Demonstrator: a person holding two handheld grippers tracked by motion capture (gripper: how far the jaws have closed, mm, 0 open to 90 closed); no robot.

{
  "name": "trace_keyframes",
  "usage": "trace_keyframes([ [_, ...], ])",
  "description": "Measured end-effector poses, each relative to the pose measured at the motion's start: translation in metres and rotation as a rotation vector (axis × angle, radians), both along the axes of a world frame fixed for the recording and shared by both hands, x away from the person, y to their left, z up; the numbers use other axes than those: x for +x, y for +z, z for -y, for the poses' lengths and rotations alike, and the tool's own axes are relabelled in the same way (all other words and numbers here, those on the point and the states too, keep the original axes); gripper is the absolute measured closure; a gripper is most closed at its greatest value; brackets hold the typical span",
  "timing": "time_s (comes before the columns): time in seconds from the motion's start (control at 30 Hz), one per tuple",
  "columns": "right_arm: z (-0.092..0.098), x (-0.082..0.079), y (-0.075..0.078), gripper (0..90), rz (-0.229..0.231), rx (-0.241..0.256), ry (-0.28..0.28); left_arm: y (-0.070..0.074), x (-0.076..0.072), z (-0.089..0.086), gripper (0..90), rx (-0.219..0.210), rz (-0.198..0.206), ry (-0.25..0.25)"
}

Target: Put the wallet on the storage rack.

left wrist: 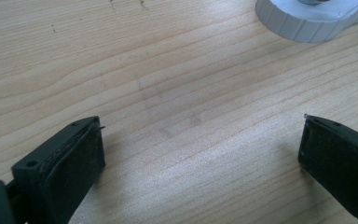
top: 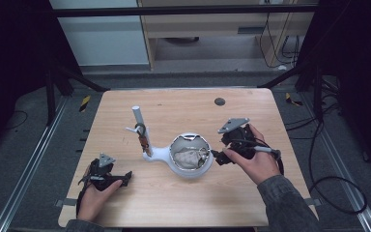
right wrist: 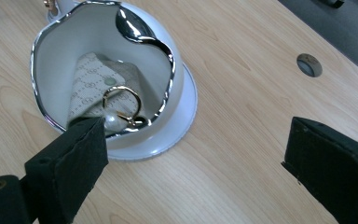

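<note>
My right gripper (top: 218, 157) sits just beside the right rim of the bowl (top: 189, 168), its jaws spread wide with nothing between them. In the right gripper view (right wrist: 193, 154) one jaw lies at the bowl's near edge and the other stands well off over bare table (right wrist: 242, 98). The bowl is white with a wavy silver rim and sits on a white base (right wrist: 184, 123) near the middle of the table. Inside it lies a beige patterned pouch (right wrist: 93, 84), and on the pouch rest a gold ring (right wrist: 121, 100) and a pearl (right wrist: 112, 122), close to my near jaw. I cannot tell whether that jaw touches the rim.

My left gripper (top: 124, 177) rests low at the table's front left, well apart from the bowl. Its jaws too are wide and empty; in the left gripper view (left wrist: 200, 144) they frame plain wood, with the ribbed edge of the base (left wrist: 307, 25) at the top right.

From the base an arm runs left to a white post (top: 140, 123) that stands upright, with small items hung on it that I cannot make out. A dark round hole (top: 220, 101) marks the table's far side.
</note>
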State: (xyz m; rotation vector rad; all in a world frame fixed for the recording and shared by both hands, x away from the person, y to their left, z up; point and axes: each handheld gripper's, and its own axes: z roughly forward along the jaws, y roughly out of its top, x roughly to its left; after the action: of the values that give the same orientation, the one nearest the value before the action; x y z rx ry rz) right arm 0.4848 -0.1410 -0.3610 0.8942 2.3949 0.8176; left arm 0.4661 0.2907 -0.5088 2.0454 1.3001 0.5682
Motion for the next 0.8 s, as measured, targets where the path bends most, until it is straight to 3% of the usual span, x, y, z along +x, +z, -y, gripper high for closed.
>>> trace_keyframes([
  [0.5,0.041,-0.008,-0.015,7.1,0.006,0.03,-0.081,0.0,0.0,0.0,0.0,0.0,-0.001,-0.001],
  [0.8,0.062,-0.014,-0.034,7.1,-0.026,0.032,-0.134,0.0,0.0,0.0,0.0,0.0,0.0,0.0],
])
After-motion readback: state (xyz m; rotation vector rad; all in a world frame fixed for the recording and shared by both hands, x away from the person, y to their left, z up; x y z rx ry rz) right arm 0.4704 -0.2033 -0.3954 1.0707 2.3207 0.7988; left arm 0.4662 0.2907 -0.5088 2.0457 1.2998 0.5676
